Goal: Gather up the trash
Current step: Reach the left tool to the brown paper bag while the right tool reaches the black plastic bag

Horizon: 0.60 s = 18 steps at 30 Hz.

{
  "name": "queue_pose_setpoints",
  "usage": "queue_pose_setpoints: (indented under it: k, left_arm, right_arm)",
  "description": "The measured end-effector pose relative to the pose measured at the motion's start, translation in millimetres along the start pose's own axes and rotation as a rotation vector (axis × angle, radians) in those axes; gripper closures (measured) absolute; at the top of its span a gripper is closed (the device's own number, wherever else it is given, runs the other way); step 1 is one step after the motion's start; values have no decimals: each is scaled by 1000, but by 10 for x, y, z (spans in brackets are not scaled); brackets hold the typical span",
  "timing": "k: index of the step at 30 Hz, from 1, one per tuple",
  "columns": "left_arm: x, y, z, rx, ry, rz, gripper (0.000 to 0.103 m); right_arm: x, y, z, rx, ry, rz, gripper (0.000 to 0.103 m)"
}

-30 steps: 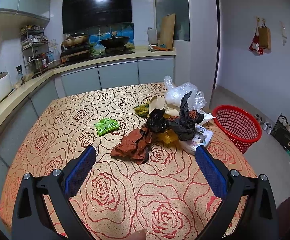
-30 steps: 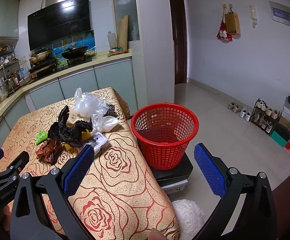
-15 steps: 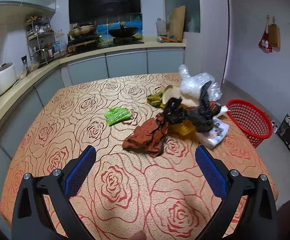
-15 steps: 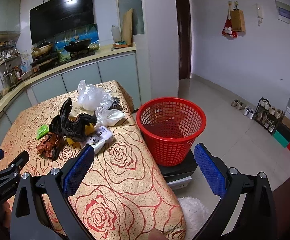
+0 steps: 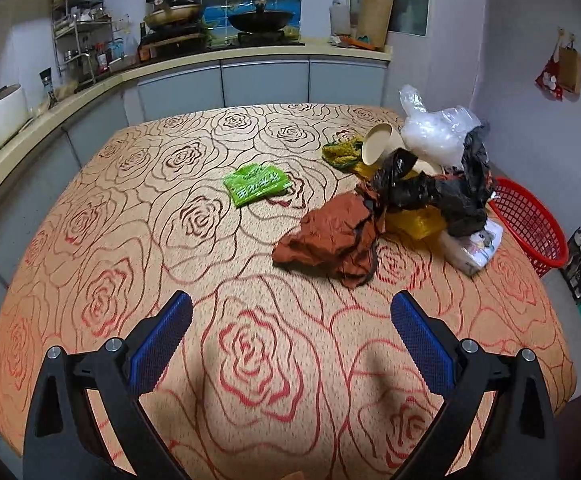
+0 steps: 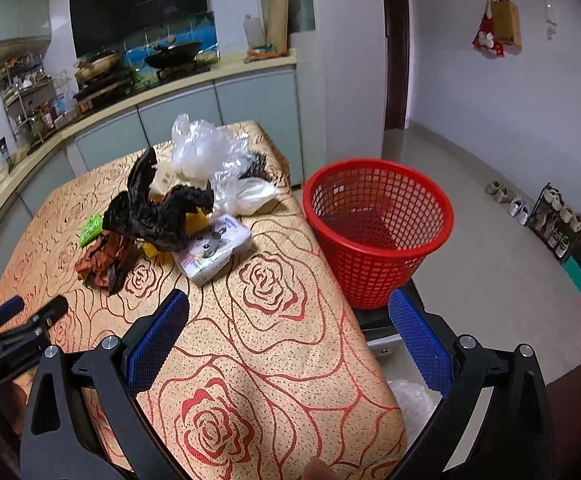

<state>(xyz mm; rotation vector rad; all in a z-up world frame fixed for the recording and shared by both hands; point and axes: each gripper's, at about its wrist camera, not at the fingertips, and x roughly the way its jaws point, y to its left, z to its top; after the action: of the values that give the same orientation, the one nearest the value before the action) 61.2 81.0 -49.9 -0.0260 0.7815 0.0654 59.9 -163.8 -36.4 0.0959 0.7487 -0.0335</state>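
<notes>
A heap of trash lies on the rose-patterned table point(image 5: 210, 360): a brown crumpled wrapper point(image 5: 332, 236), a black plastic bag point(image 5: 438, 192), a clear plastic bag point(image 5: 434, 132), a paper cup point(image 5: 380, 144), a yellow bag point(image 5: 418, 220), a tissue pack point(image 6: 214, 252) and a green packet point(image 5: 256, 184) lying apart to the left. My left gripper point(image 5: 290, 344) is open and empty, short of the brown wrapper. My right gripper point(image 6: 288, 340) is open and empty over the table's right edge, near the red mesh basket point(image 6: 378, 232).
The basket stands on a black stool off the table's right side. A kitchen counter point(image 5: 250, 52) with pans runs behind and to the left. Shoes and a rack point(image 6: 550, 220) line the right wall. The left gripper's tips show in the right wrist view point(image 6: 30, 312).
Both grippers have moved forward and tilted down toward the table, so the trash heap and the basket look larger. Both stay open. No trash has moved.
</notes>
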Motion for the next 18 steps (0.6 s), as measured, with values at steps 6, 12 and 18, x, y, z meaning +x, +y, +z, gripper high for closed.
queue_pose_setpoints:
  k: [6,12,18]
  left_arm:
    - [189,-73,239,60,-7,-27,7]
    - [441,-165,400,122,13,-55,7]
    - [621,-238,443,154,42,-72,14]
  right_arm:
    - [167,47,64,-23,38,8,5]
    - [338,92,166,-31,64,32,5]
    - [432,180,266,-46,79,74,5]
